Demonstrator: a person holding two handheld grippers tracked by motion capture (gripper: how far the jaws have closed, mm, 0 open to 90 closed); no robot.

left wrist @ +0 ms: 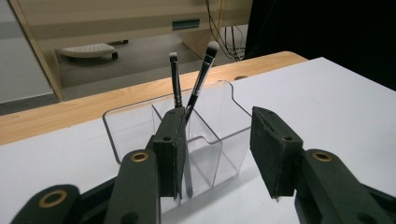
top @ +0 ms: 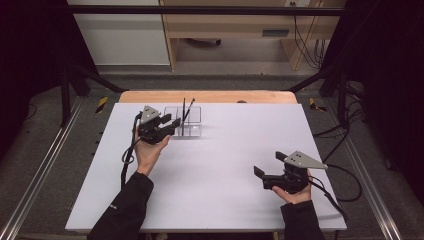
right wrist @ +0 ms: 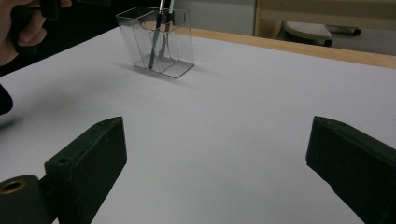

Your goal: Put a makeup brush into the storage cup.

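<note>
Two slim black makeup brushes (left wrist: pixel 192 91) stand bristles-up in clear acrylic organiser (top: pixel 183 121) at far-left of white bench (top: pixel 225 170), so stowing looks done; L gripper (top: pixel 169 125) fingers apart, empty, beside it; R gripper (top: pixel 268 167) fingers wide, empty, nothing left visible to load.

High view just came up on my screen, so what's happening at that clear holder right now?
A person works at a white table with a gripper in each hand. The left gripper sits right at the clear holder, jaws apart with nothing between them. Two makeup brushes stand in the holder, leaning against each other near its divider. The right gripper is well off to the side over bare table, jaws wide open and holding nothing. Both brushes look to be in place already.
</note>
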